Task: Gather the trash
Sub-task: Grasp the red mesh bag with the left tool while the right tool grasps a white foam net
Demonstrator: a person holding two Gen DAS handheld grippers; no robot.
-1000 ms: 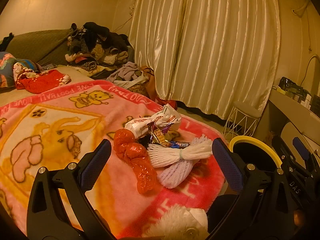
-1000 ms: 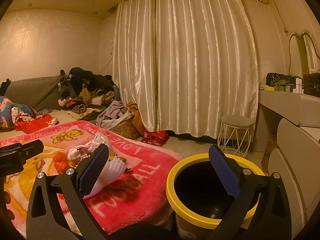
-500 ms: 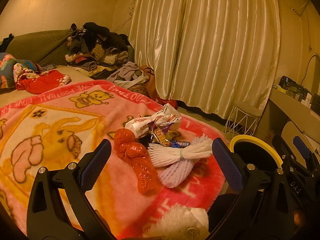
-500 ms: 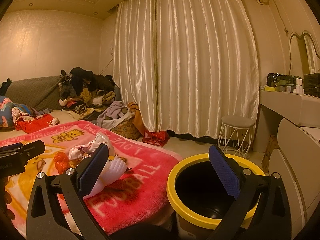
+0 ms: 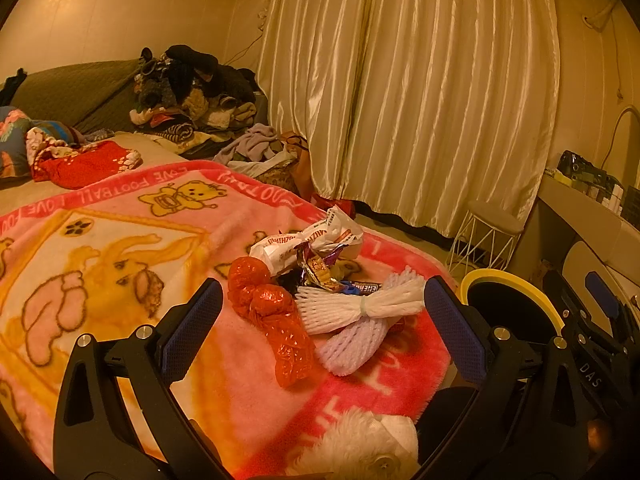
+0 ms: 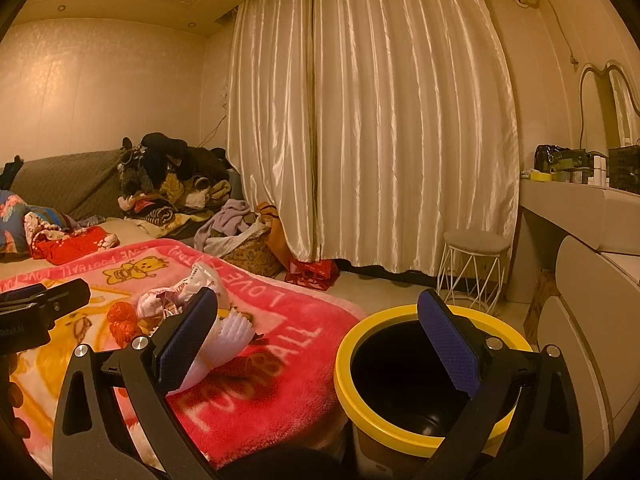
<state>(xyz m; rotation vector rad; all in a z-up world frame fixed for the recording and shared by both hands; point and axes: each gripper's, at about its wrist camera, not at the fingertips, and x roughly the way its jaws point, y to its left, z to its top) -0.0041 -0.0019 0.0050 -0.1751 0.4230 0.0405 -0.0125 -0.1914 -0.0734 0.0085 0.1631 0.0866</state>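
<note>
Trash lies in a small heap on the pink cartoon-print fleece blanket (image 5: 120,264) of the bed: a crumpled orange-red plastic bag (image 5: 272,312), two white foam fruit nets (image 5: 360,312), a crinkled white snack wrapper (image 5: 308,240) and a purple foil candy wrapper (image 5: 320,268). In the left wrist view the left hand-held gripper (image 5: 320,320) hangs with its blue-padded jaws spread wide and nothing between them, the heap straight ahead at 12 o'clock and framed by the two fingers. The orange-red bag's long axis runs from about 11 o'clock down to 5 o'clock, the upper foam net's from 9 to 3 o'clock across the jaw opening. The right hand-held gripper (image 6: 316,336) is likewise wide and empty; from it the heap sits off at 10 o'clock, partly behind its left finger, while the yellow-rimmed black bin (image 6: 400,320) stands on the floor beside the bed at about 1 o'clock. By my judgement the left one is nearer and better lined up for the first pick, with the bin at its 3 o'clock.
</note>
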